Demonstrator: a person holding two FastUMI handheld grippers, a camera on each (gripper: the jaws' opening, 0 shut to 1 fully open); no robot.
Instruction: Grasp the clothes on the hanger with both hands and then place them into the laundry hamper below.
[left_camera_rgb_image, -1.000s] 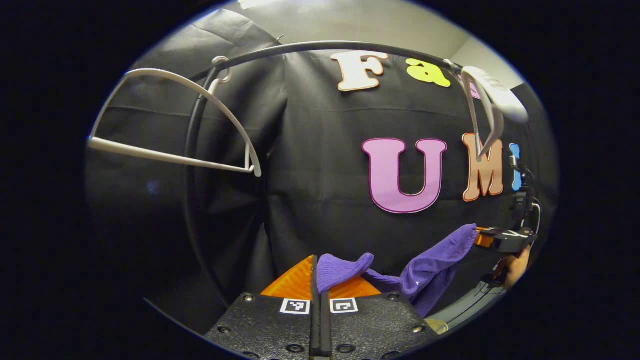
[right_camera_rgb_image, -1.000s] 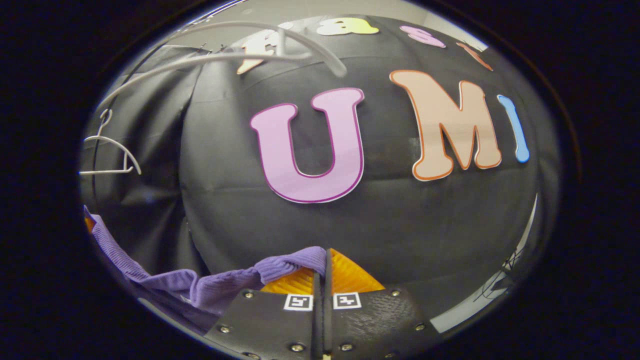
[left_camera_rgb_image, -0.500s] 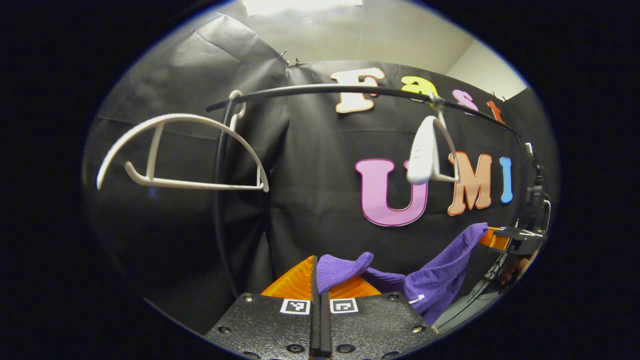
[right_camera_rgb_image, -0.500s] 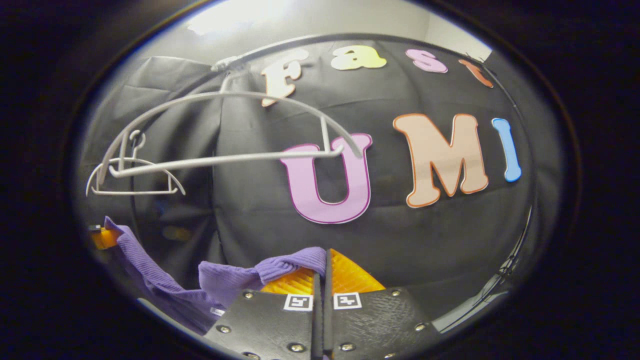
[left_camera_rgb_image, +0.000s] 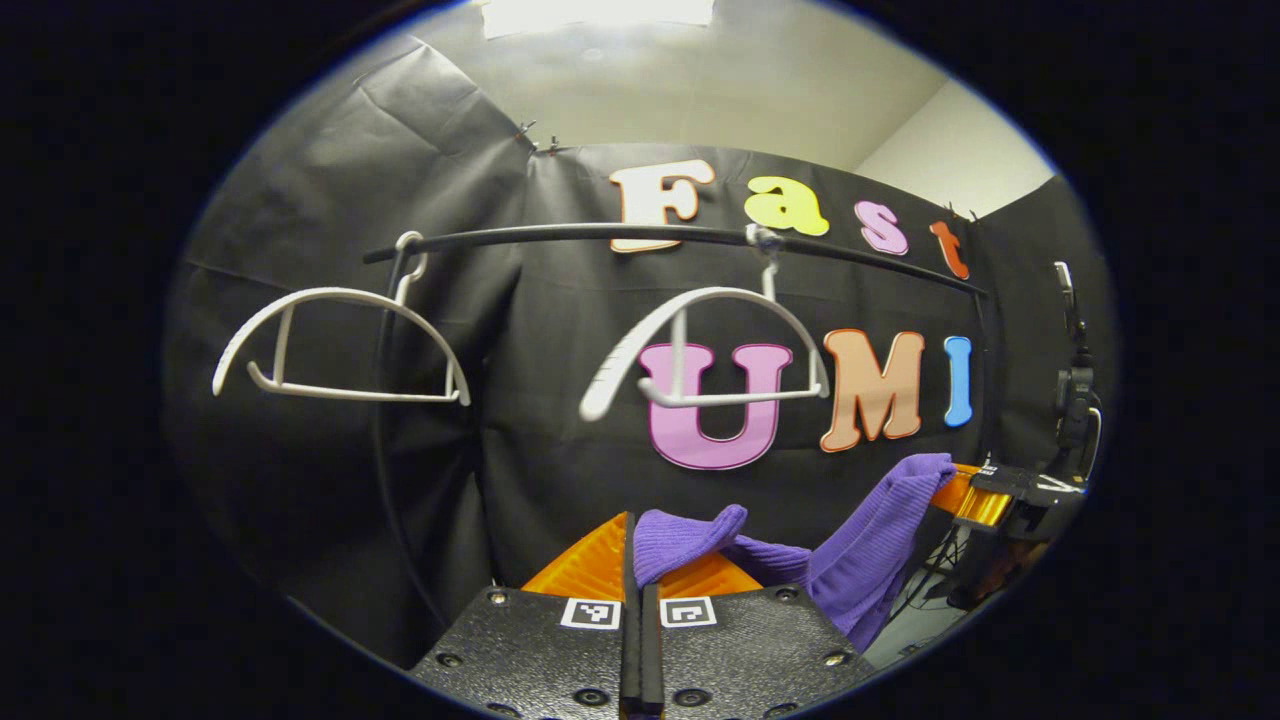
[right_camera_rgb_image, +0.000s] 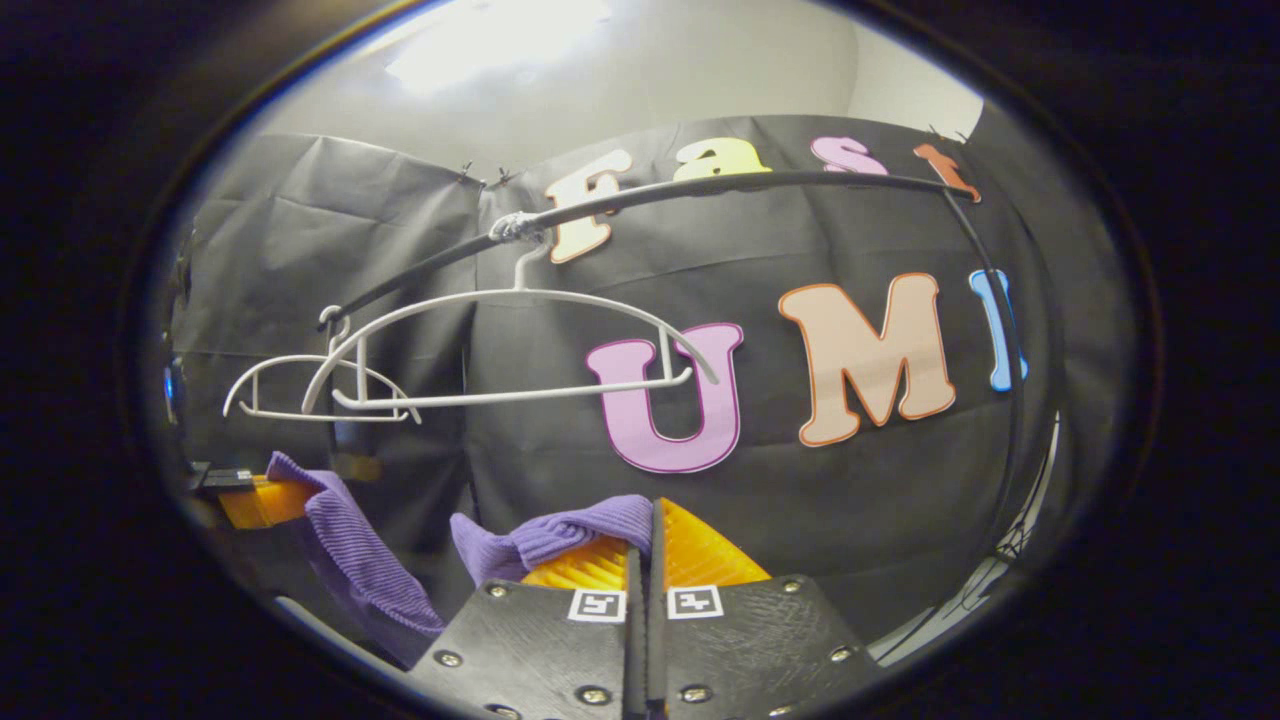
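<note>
A purple knit garment (left_camera_rgb_image: 860, 560) is stretched between both grippers. In the left gripper view my left gripper (left_camera_rgb_image: 636, 545) is shut on one end of the cloth, and the right gripper (left_camera_rgb_image: 975, 500) holds the other end at the right edge. In the right gripper view my right gripper (right_camera_rgb_image: 645, 535) is shut on the purple garment (right_camera_rgb_image: 560, 535), which sags left to the left gripper (right_camera_rgb_image: 255, 495). A bare white hanger (left_camera_rgb_image: 700, 345) hangs on the black rail (left_camera_rgb_image: 640, 235) above; it is the nearer hanger (right_camera_rgb_image: 500, 345) in the right gripper view. The hamper is hidden below.
A second bare white hanger (left_camera_rgb_image: 335, 345) hangs at the rail's left end beside the black upright post (left_camera_rgb_image: 385, 420). In the right gripper view it is the smaller hanger (right_camera_rgb_image: 300, 390) at the far left. The rail (right_camera_rgb_image: 720, 185) bends down at the right.
Both grippers have drawn back and down from the rail with the garment between them. The emptied hanger has swung round from edge-on to side-on. The two ends of the cloth have come closer.
</note>
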